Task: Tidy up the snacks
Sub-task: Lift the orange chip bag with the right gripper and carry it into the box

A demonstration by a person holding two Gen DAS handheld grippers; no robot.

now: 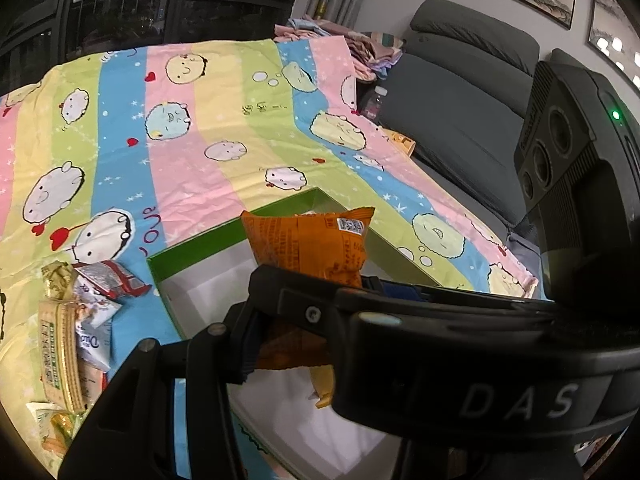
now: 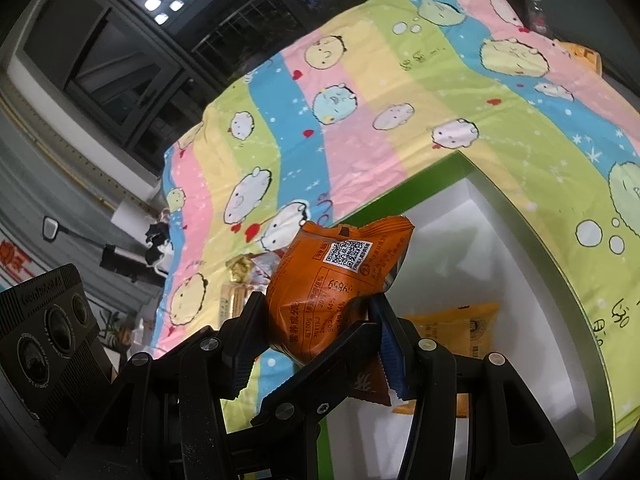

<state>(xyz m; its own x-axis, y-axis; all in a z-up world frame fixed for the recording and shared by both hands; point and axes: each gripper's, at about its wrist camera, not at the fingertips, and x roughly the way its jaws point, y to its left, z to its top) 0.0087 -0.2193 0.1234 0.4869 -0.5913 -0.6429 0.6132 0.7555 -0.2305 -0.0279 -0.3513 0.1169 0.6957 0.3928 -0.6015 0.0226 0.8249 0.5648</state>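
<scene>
An orange crinkled plastic snack packet is seen clamped between the jaws of the right hand-held gripper, held above the open green cardboard box with a white interior. A similar orange snack packet is seen grasped in the left hand-held gripper, also over that box. A yellow flat snack packet is observed lying inside the box. A loose pile of mixed wrapped snacks is noted just left of the box, on the pastel striped cartoon-print cloth. A grey upholstered sofa is noted right of the box.
</scene>
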